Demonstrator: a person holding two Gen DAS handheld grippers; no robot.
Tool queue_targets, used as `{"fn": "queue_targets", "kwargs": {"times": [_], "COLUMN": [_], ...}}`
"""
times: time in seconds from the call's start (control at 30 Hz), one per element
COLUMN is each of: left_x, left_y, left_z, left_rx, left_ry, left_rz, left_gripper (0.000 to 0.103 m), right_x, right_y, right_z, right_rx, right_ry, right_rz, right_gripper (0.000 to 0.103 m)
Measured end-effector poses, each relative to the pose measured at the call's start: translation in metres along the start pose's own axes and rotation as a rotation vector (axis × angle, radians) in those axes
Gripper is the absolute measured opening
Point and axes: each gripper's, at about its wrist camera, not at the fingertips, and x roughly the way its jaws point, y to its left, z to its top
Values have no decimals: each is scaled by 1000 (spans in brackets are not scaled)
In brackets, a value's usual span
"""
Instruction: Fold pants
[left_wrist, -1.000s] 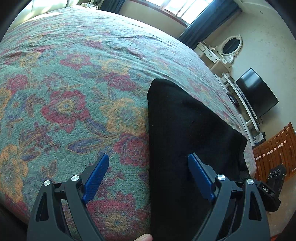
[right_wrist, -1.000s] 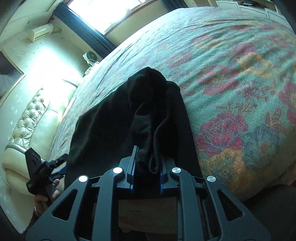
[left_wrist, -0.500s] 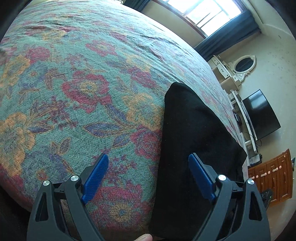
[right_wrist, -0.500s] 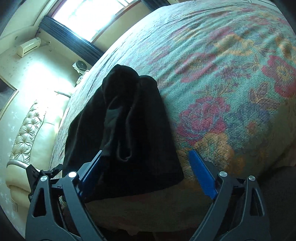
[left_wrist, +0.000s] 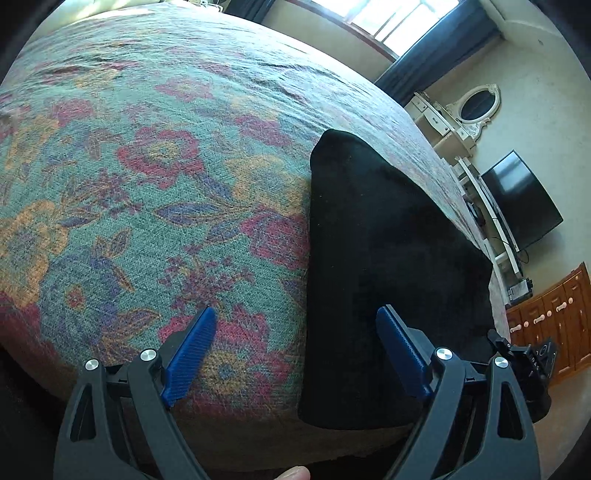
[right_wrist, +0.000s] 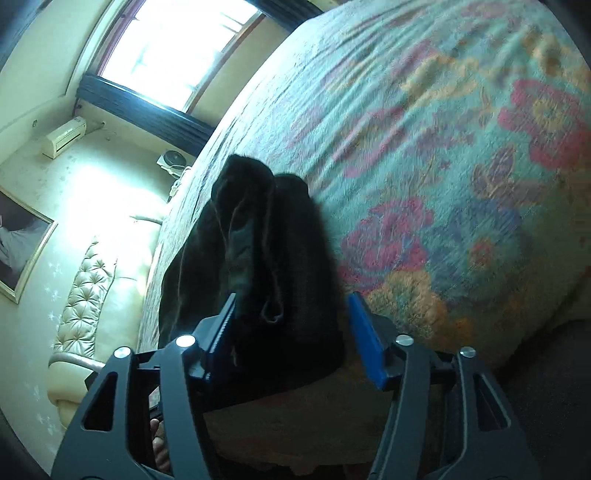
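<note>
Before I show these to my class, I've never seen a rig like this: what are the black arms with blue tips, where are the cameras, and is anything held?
No robot here: a person holds a hand tool in each hand, each with a camera looking along two blue-padded fingers. One picture comes from the left gripper, the other from the right gripper. Black pants, partly folded, lie near the edge of a bed with a floral bedspread. The left gripper is open and holds nothing. The right gripper's jaws are closing with a bunched fold of the pants between them, not yet clamped.
</note>
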Motion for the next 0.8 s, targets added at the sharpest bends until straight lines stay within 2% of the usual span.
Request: {"fn": "queue_targets", "kwargs": {"times": [0.07,0.17,0.23,0.37,0.47,0.57,0.7,0.8], "left_x": [-7,-13,-5,22,45,57,68,82], "left_y": [3,6,10,14,20,18,5,2], "left_z": [10,26,37,54,63,71,86,94], "left_rx": [-29,-47,-56,-97,-145,-179,-145,-134], "left_ry": [-19,-63,-38,-13,26,30,44,97], "left_rz": [-29,-62,-89,-101,-126,-149,-195,-234], "left_gripper": [87,87,87,87,87,87,87,87], "right_x": [-11,-7,6,51,86,100,113,118], "right_y": [10,17,18,11,2,2,7,14], "right_z": [14,39,56,83,90,95,100,100], "right_rx": [-31,-32,-31,-24,8,-5,-20,-60], "right_ry": [-38,-21,1,125,238,253,319,362], "right_rz": [2,68,97,98,123,152,234,242], "right_gripper": [91,91,92,92,92,92,92,92]}}
